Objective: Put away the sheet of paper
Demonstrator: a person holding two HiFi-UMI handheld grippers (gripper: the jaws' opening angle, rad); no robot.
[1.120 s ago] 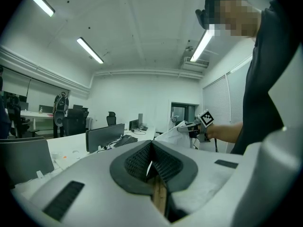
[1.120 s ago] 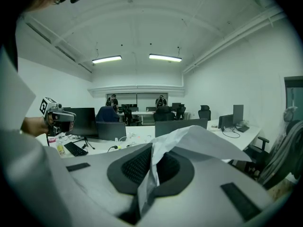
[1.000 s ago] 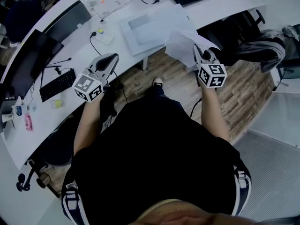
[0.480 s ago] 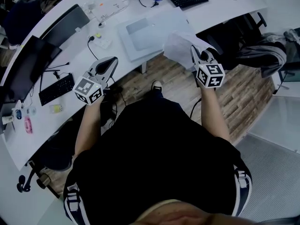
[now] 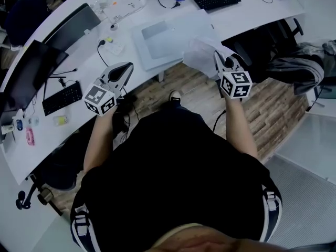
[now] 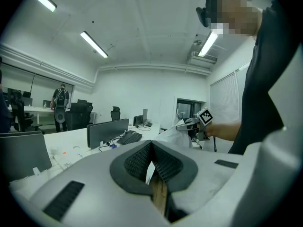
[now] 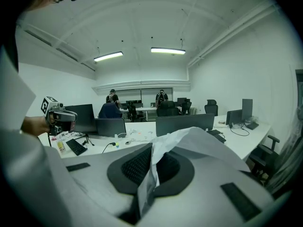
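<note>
1. The right gripper grasps a crumpled white sheet of paper, which hangs in the air over the front edge of the long, curved white counter.
2. The left gripper is clenched, with nothing between its jaws.

The sheet of paper was white, crumpled and creased. One edge was clamped between the jaws of the right gripper. The rest billowed loosely ahead of it, in the air above the desk's front edge.
</note>
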